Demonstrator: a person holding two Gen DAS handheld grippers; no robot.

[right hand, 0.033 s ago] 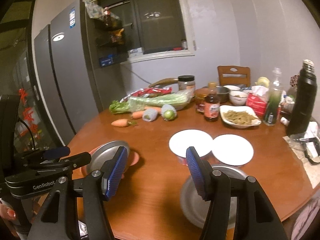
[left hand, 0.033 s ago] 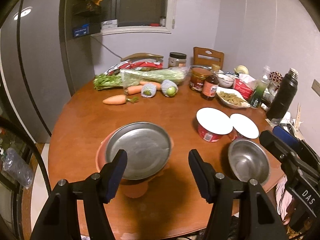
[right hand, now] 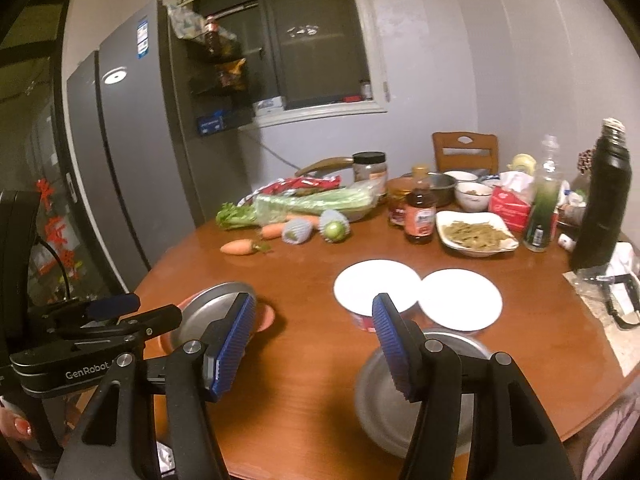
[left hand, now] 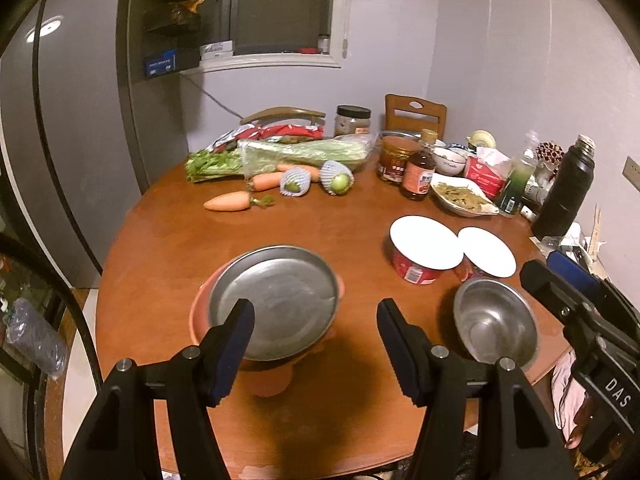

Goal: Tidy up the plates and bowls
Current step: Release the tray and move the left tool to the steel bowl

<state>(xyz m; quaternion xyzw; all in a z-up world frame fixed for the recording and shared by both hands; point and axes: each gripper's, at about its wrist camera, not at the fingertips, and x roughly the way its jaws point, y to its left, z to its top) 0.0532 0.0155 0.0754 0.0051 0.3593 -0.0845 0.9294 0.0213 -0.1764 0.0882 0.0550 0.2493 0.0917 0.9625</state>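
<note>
A steel plate rests on an orange bowl near the front of the round wooden table. A steel bowl sits at the front right. My left gripper is open and empty, hovering just in front of the plate. My right gripper is open and empty above the table, with the steel bowl under its right finger and the plate to its left. The right gripper also shows at the right edge of the left wrist view.
Two red cups with white lids stand behind the steel bowl. Carrots, celery, jars, a sauce bottle, a dish of food and a black flask crowd the far side. A fridge stands left.
</note>
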